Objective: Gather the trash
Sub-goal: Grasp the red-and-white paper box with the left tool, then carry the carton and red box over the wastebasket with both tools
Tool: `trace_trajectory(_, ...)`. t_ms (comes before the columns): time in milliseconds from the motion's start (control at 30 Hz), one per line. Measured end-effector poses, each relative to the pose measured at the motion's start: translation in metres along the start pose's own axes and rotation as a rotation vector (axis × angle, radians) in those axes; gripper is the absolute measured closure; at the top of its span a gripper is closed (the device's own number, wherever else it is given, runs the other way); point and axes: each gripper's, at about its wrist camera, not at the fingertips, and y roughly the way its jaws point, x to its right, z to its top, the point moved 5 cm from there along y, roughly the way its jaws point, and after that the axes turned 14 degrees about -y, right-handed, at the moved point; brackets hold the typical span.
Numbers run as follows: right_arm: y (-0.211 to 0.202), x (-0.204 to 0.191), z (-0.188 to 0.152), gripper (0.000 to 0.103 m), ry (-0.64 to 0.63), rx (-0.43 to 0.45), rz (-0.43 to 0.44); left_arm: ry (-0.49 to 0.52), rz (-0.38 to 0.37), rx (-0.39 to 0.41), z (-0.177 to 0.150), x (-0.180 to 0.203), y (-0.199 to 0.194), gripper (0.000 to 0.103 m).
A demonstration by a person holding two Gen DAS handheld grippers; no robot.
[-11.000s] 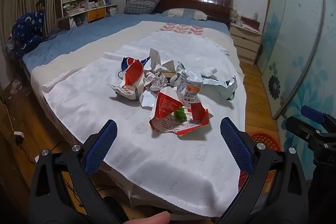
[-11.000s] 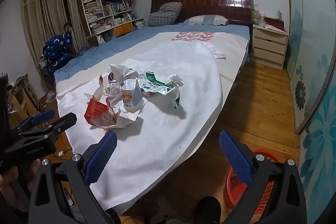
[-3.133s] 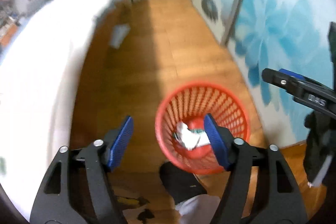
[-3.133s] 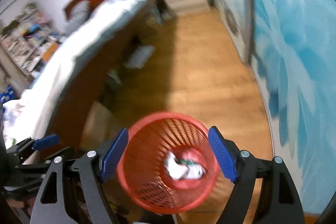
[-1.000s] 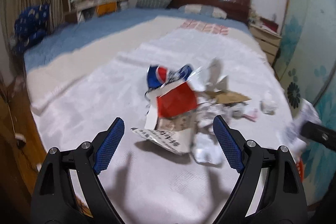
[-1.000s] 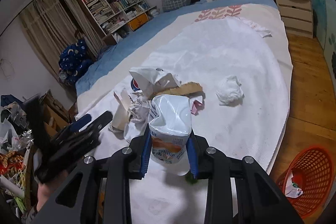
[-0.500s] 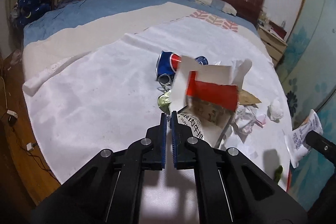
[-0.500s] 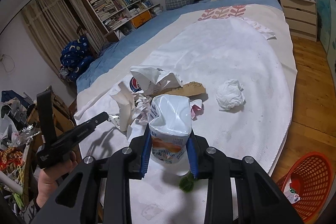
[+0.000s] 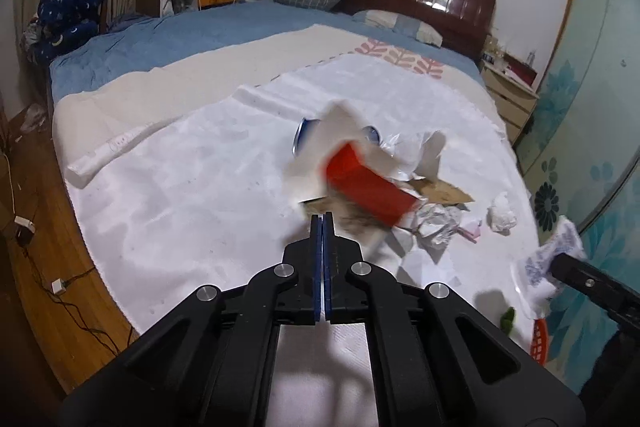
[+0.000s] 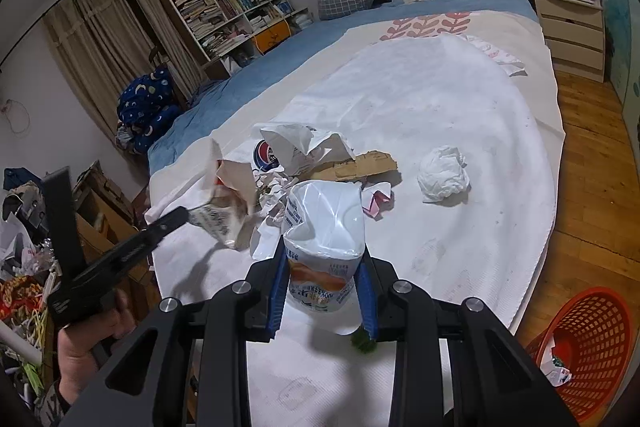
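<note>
Left claw (image 9: 322,217): I am pinching it fully shut on the near edge of a torn red and white carton (image 9: 360,179), which is blurring at the centre of the left view as it is coming up off the white sheet (image 9: 180,195).
Right claw (image 10: 323,269): I am gripping a white drink pouch with orange print (image 10: 324,235) between the blue pads, at lower centre of the right view; the pouch is bulging above the pads.
Remaining trash: a pile is lying mid-frame on the sheet, with crumpled paper (image 10: 276,191), a strip of cardboard (image 10: 360,165), a blue and red can (image 10: 266,151) half hidden under wrappers, and a white tissue ball (image 10: 443,174) sitting apart to the right.
Bin: the red basket (image 10: 592,343) is standing on the wood floor at the lower right corner of the right view, with some trash already inside.
Doing it well: I am holding the carton by a thin flap, so I am judging that a slow, level carry is safest; a quick swing could tear it free.
Release: I am planning to open each claw only once it is hanging right over the basket rim.
Watch: a small green scrap (image 10: 363,341) is lying just under the pouch and is easy to miss.
</note>
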Motion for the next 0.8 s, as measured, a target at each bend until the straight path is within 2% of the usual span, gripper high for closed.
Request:
trace_trajectory(167, 0.002, -0.002, 0.001, 0.072, -0.005, -0.002, 0.003, -0.007, -0.017, 0.036, 0.009, 0.001, -0.018, 0.103)
trace_trajectory(367, 0.004, -0.006, 0.001, 0.072, -0.011, -0.004, 0.008, -0.030, -0.023, 0.008, 0.007, -0.004, -0.012, 0.103)
trace_trajectory(633, 0.001, -0.004, 0.004, 0.072, -0.020, 0.005, 0.004, 0.043, -0.016, 0.064, 0.010, 0.016, -0.039, 0.103)
trace_trajectory(800, -0.027, -0.006, 0.025, 0.072, -0.057, 0.068, -0.002, 0.067, -0.022, 0.102, 0.018, 0.035, -0.066, 0.103)
